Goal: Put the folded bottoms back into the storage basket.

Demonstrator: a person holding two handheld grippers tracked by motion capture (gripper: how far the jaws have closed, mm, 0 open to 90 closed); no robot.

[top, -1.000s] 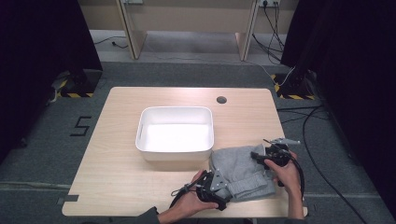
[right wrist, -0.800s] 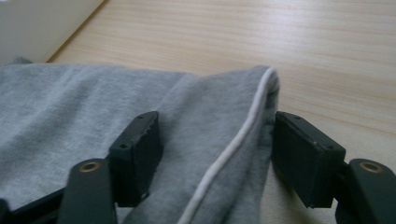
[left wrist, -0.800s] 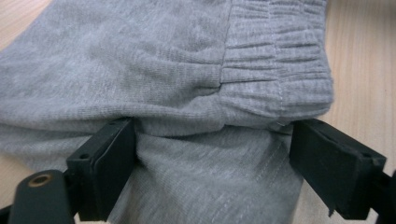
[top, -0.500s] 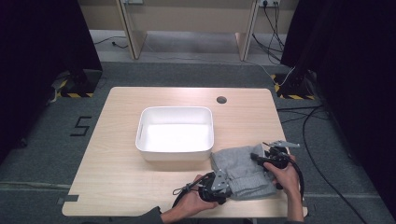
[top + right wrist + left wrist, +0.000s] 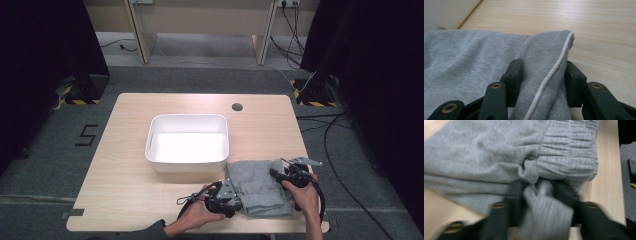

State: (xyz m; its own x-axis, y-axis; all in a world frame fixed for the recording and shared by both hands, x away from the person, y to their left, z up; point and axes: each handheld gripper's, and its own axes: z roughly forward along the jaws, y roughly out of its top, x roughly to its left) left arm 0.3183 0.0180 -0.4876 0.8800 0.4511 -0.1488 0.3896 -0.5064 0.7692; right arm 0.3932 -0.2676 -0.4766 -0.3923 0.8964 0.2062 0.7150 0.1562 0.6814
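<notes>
A grey knit garment [image 5: 257, 187] lies bunched on the wooden table [image 5: 125, 190] near its front right edge, just in front of the white tub [image 5: 187, 142]. My left gripper [image 5: 226, 196] is at the garment's near left edge; in the left gripper view [image 5: 539, 187] its jaws pinch a wad of the grey garment [image 5: 486, 157] below the ribbed waistband [image 5: 569, 147]. My right gripper [image 5: 279, 174] is at the garment's right side. In the right gripper view [image 5: 541, 67] its jaws clamp a fold of the garment [image 5: 461, 57] edged with white piping [image 5: 554, 70].
The white tub is empty and stands mid-table. A round cable hole [image 5: 237, 106] sits at the table's far right. Bare wood [image 5: 611, 30] lies right of the garment, and the table's front edge [image 5: 200, 231] is close to both hands. Cables run on the floor at right.
The right gripper has drawn slightly inward and toward the front with its fold. The left gripper has shifted a little left and away from the front edge. The garment looks more compact.
</notes>
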